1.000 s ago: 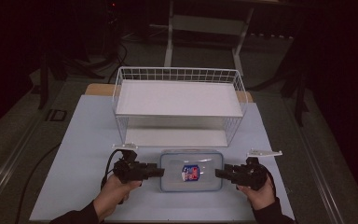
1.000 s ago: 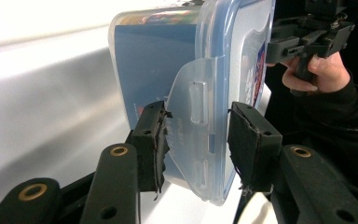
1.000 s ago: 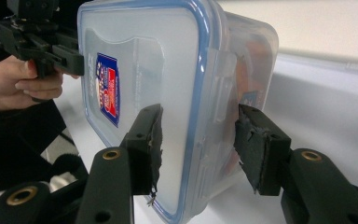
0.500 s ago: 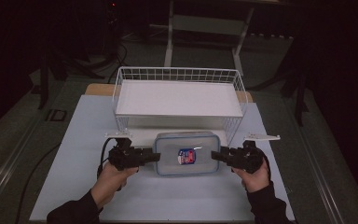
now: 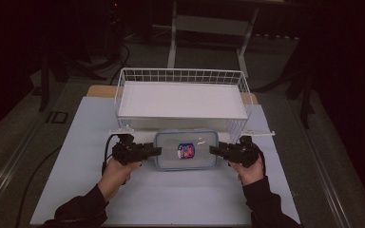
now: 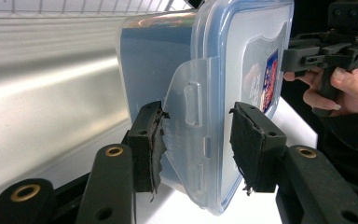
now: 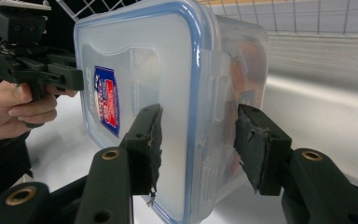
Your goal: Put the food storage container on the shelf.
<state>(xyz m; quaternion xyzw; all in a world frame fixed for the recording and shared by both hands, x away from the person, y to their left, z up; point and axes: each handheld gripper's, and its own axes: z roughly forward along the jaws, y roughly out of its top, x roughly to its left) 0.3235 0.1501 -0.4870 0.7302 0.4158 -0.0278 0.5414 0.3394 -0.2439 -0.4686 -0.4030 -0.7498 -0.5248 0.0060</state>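
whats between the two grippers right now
A clear lidded container with a blue seal and a red-blue label sits between the left gripper and the right gripper, one at each short end; the high view shows it.

The table (image 5: 76,142) carries a white mat (image 5: 180,199). On the mat stands a wire basket (image 5: 180,95), beyond both sets of jaws. A lidded box (image 5: 186,150) sits between the two sets of jaws, just before the basket.
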